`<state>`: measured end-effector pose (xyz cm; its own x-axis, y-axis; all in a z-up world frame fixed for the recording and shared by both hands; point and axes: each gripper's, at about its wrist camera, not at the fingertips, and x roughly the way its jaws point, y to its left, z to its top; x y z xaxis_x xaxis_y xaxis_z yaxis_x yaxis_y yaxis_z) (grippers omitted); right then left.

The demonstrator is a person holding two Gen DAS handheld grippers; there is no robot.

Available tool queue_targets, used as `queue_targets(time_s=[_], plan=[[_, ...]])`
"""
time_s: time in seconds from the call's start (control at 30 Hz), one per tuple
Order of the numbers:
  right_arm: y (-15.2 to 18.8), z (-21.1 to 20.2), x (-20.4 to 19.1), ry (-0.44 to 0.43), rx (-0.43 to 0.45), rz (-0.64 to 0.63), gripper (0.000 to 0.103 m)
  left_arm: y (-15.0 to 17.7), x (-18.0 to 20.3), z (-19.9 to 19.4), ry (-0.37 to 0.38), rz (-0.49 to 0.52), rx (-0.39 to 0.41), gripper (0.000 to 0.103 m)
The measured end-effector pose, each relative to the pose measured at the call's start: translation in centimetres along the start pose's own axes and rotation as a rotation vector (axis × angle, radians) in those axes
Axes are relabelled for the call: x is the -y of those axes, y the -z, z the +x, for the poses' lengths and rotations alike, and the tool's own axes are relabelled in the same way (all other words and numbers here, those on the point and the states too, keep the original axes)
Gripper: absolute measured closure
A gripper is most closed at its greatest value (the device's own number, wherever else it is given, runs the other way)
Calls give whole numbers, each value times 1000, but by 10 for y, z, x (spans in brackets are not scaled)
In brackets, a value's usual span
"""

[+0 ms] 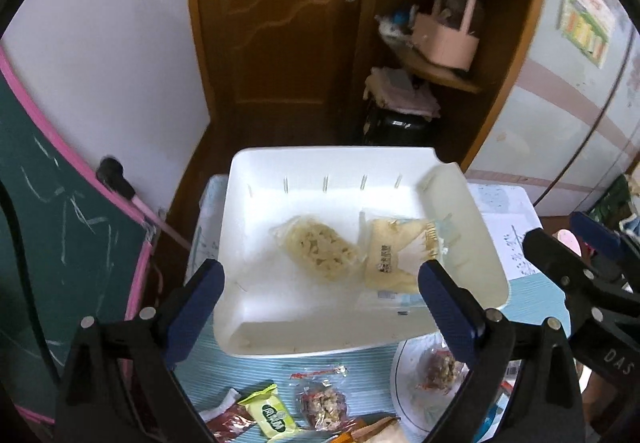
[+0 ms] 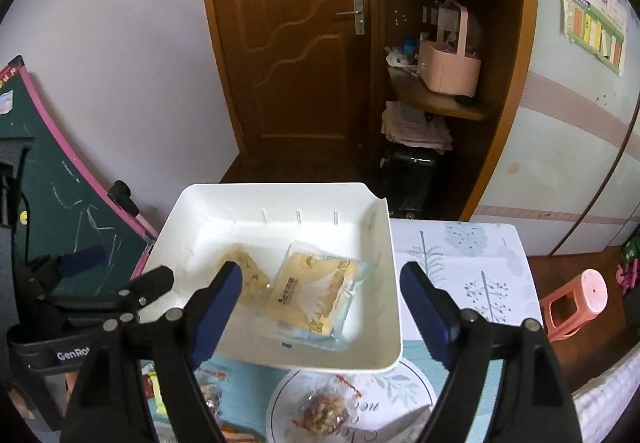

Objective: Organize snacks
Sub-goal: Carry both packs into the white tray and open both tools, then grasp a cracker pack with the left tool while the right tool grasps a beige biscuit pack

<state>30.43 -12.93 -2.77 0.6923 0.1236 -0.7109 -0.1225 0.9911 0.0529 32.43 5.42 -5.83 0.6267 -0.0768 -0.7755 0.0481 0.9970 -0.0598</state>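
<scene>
Both of your grippers hang over the white tray (image 1: 360,163) with nothing in them. The left gripper (image 1: 320,283) stands wide open, its blue pads either side of the tray's near-left part; the right gripper (image 2: 320,291) is also well open, and no wrapper touches its pads. Two packets already lie flat in the tray, side by side and just touching: a clear bag of pale crisps (image 1: 320,251) and a yellow sachet (image 2: 316,291).

What is left to sort lies nearer you than the tray, below and behind both sets of jaws. On the striped cloth sit the green-wrapped sweet (image 1: 268,415) and a clear-wrapped nut cluster (image 1: 324,403), both under your left gripper. A second nut cluster (image 2: 324,413) rests on the round plate (image 2: 400,387), almost straight under your right gripper. So each hand likely has its own nearest piece: pull back toward yourself and dip, left for the cloth, right for the plate
</scene>
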Motion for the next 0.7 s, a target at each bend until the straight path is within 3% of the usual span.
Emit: queue_targets(time_s=[0.1,0.23,0.43,0.57,0.7], plan=[[2,-18,0,-4,45,-6,21,4,6,-25,8,41,44,6],[5,-52,-5,13,134,-56,21,8,4,-58,52,15,62,6],[16,-94,-14,44,116,-125,21,18,-4,-100,64,-9,64,6],[30,-129,-5,-11,124,-81,21,31,-8,-129,52,1,74,6],[47,-165,3,20,166,-74,21,48,-16,-163,83,-16,88,6]])
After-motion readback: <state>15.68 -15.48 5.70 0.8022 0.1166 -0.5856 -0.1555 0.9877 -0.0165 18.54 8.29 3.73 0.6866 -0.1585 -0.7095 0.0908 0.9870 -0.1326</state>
